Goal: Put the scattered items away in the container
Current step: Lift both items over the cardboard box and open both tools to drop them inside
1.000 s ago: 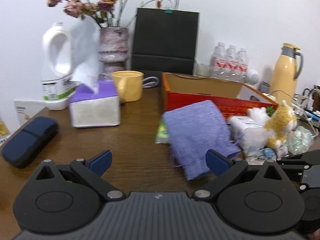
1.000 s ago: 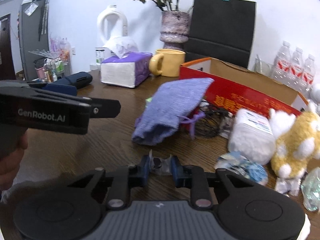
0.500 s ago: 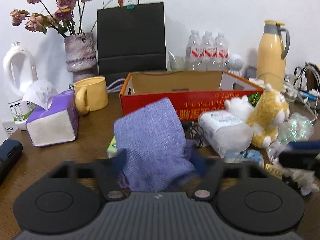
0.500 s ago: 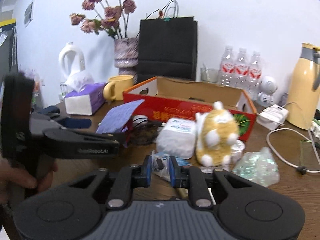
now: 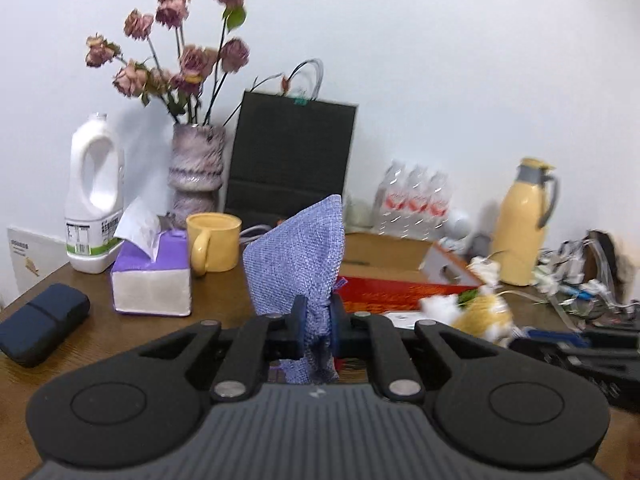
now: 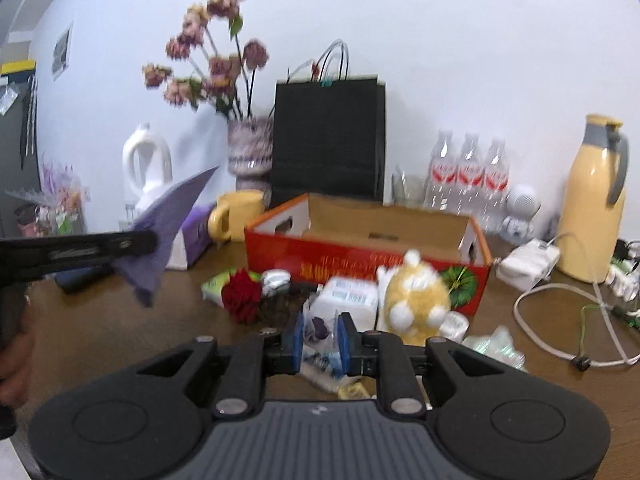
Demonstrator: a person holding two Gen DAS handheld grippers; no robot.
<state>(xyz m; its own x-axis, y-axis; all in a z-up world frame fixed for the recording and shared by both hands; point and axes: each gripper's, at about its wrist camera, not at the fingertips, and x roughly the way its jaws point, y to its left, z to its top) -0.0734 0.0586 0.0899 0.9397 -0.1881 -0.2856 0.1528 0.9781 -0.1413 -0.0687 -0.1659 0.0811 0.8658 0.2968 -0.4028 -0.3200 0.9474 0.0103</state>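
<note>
Holding the purple cloth pouch (image 5: 298,256) above the counter (image 5: 120,332), my left jaws are closing on its neck; my right jaws clamp a small plastic packet (image 6: 318,326). Next, both should go into the red box (image 6: 360,256).

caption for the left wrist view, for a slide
Left tool closing on a lifted purple cloth pouch, red box behind.

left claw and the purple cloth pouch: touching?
Touching. In the left wrist view the left claw is closing, its blue pads pinching the purple cloth pouch bunched between them, pouch lifted above the table.
</note>
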